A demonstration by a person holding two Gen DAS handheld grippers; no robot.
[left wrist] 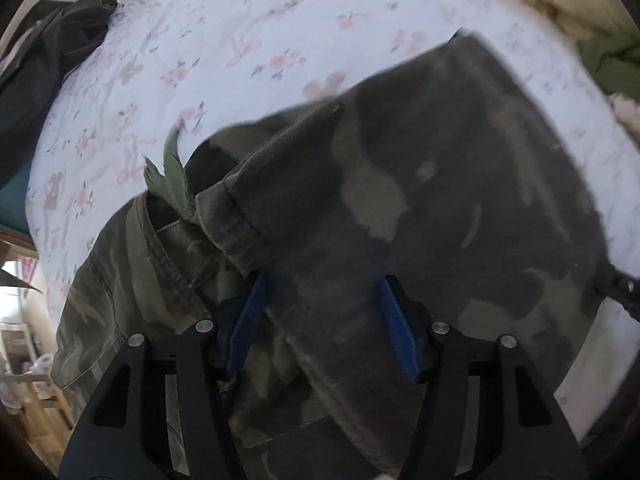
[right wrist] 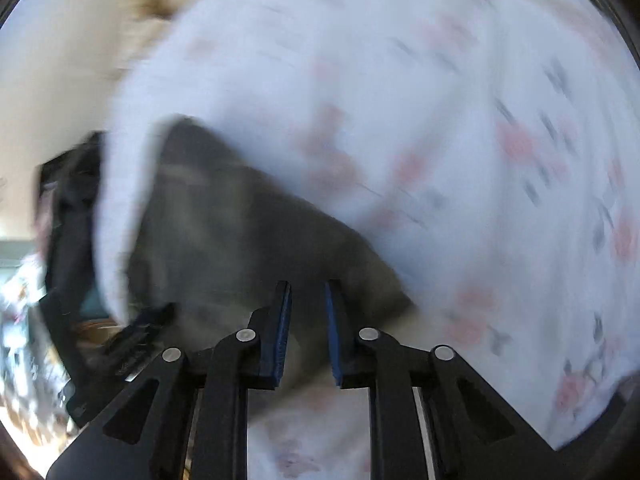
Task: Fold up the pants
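Camouflage pants [left wrist: 400, 200] lie on the bed's floral sheet [left wrist: 240, 40], a hemmed leg doubled over near the left claw [left wrist: 324, 320], whose spread jaws straddle a ridge of cloth without pinching it. The right claw [right wrist: 308, 332] hangs narrowly parted and empty over their blurred edge. Judged soft, limp, fairly heavy cotton, they are best pinched at the stitched hem or waistband.

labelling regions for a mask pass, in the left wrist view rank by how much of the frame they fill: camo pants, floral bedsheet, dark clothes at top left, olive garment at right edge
1-2. camo pants and floral bedsheet: similar, and the pants sit nearer the camera, so no ranking.
3. dark clothes.
4. olive garment.
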